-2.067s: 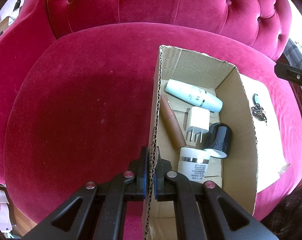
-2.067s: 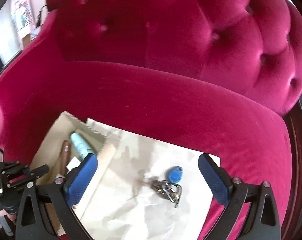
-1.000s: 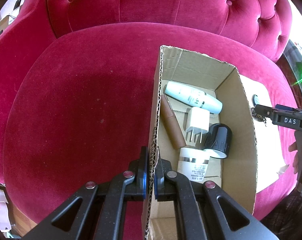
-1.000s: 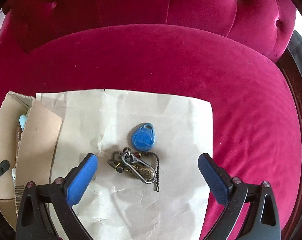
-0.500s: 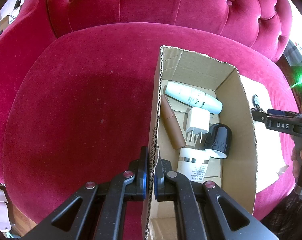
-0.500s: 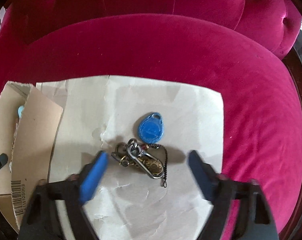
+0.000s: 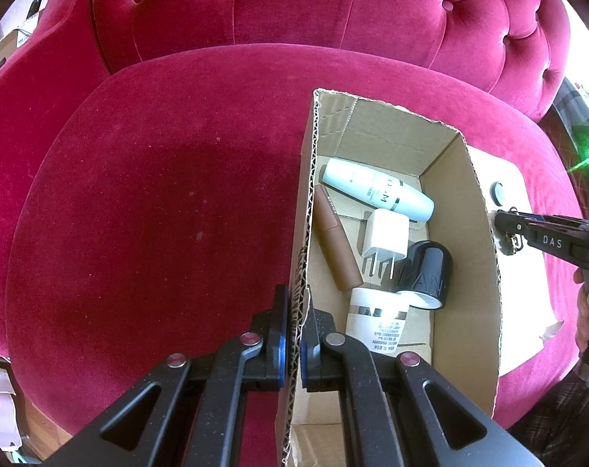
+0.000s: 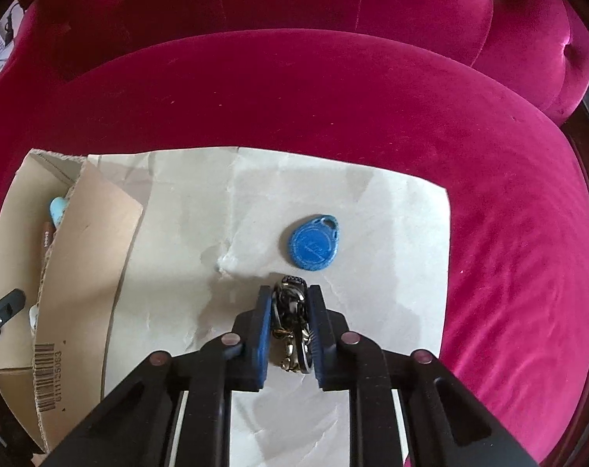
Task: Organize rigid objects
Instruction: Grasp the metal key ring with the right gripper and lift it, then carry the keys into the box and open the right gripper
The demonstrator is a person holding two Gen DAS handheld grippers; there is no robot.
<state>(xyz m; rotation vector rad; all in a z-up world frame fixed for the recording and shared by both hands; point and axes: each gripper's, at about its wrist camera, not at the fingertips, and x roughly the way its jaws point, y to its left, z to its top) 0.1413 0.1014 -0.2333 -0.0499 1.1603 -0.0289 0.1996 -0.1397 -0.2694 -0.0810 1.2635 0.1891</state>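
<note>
Left gripper (image 7: 293, 334) points steeply down, jaws clamped together on the corrugated left wall of the open brown cardboard box (image 7: 485, 272) sitting on the crimson velvet tufted armchair seat (image 7: 158, 214). Right gripper (image 8: 290, 323) also points steeply down, blue pads pressed onto the bunch of metal keys and rings (image 8: 292, 319) lying on the creased beige paper sheet (image 8: 391, 272). The round blue plastic key fob (image 8: 313, 247) lies flat just beyond the fingertips, at 1 o'clock.

Inside the box: pale blue-white tapered bottle (image 7: 376, 190) at 12, brown slim tube (image 7: 335, 245) along the left wall, white plug adapter (image 7: 384, 241) centre, black cylindrical cap (image 7: 426, 276) at 4, white labelled jar (image 7: 376, 321) at 6.

Keys mostly hidden between the pads; link to the fob not visible. In left view, box wall blocks most of the paper; the right gripper enters at 3 o'clock, a hand (image 7: 588, 311) cut by the frame edge.
</note>
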